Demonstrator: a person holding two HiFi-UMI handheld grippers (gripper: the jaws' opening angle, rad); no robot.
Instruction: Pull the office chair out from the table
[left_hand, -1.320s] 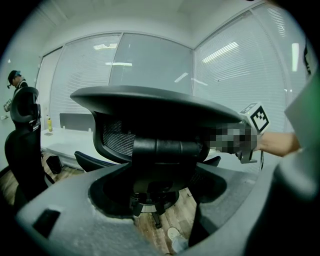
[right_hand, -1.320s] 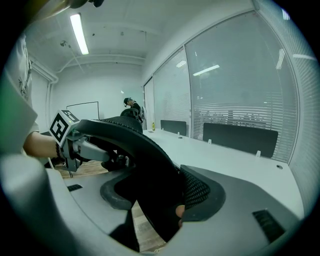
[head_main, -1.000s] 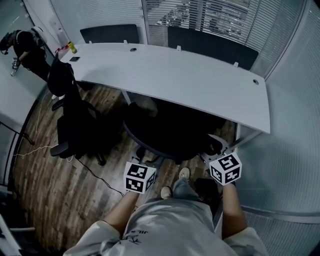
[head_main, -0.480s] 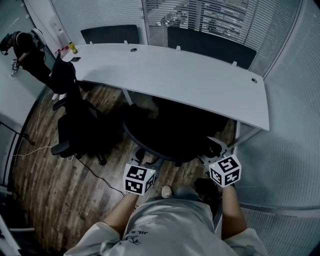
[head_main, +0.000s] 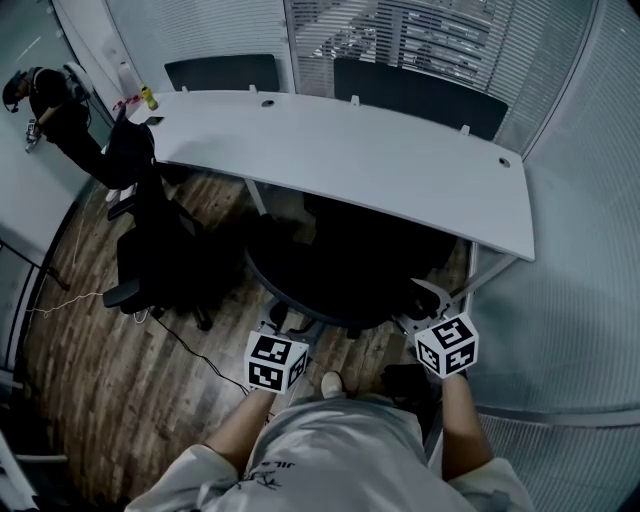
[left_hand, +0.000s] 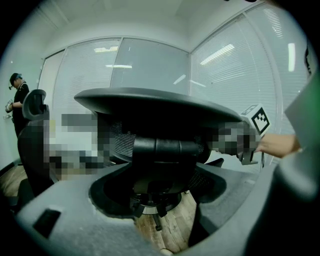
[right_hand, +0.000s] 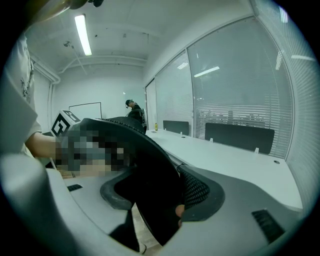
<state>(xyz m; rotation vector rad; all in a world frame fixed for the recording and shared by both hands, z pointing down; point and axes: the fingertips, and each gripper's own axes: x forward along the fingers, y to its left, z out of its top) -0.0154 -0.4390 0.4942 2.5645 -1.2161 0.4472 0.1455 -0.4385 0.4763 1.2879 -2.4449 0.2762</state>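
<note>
L gripper (head_main: 283, 328) and R gripper (head_main: 420, 305) each clamped on office chair (head_main: 340, 275) back rim, seat under table (head_main: 380, 160); pull dir straight away from table

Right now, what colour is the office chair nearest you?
Black office chair; head view shows it best.

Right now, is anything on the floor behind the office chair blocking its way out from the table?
Only the person's own shoe stands right behind the office chair; the second chair sits aside, to its left.
</note>
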